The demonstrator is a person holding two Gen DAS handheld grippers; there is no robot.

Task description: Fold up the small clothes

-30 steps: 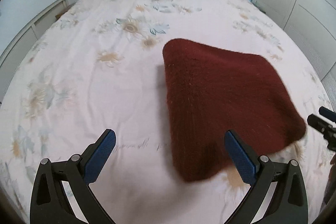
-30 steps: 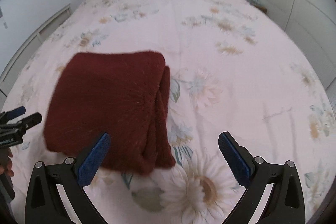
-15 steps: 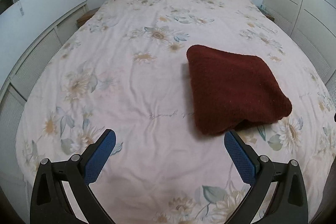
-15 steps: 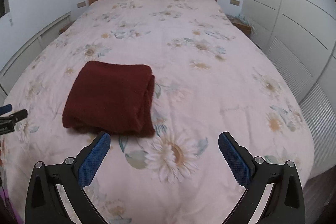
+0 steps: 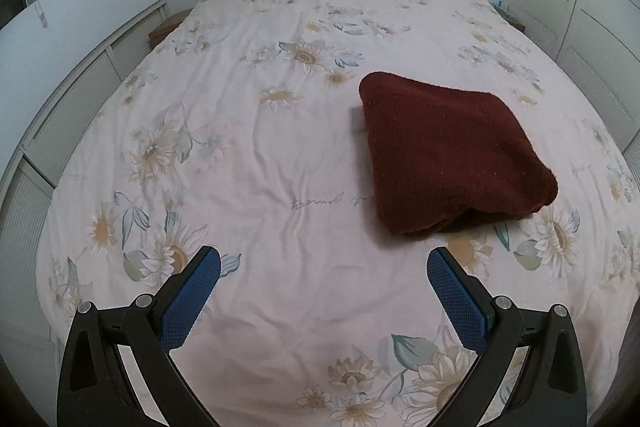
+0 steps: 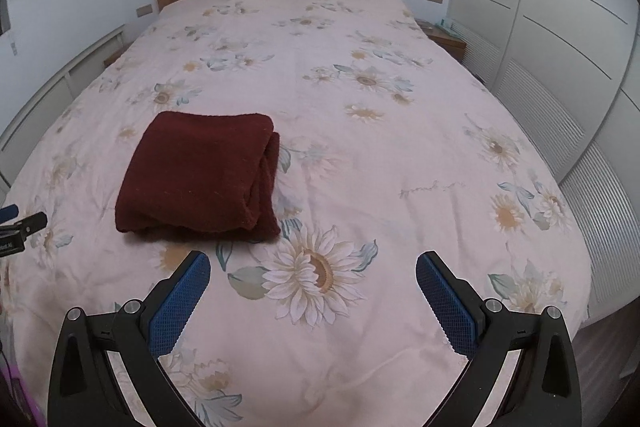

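Floral bedspread [image 5: 280, 155] carries a folded maroon garment [image 5: 448, 155], while left tongs [image 5: 323, 267] and right tongs [image 6: 313, 269] hover wide apart, holding and touching nothing.

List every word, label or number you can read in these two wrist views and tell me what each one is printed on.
Grey cursive script on the pink floral bedspread, near the folded dark red fuzzy garment: seen upside down at, too loopy to read.
Same script style in the right wrist view: unreadable.
White label on the black left gripper's body: cut off, looks like "...bot AI", uncertain.
No numbers or signs elsewhere.
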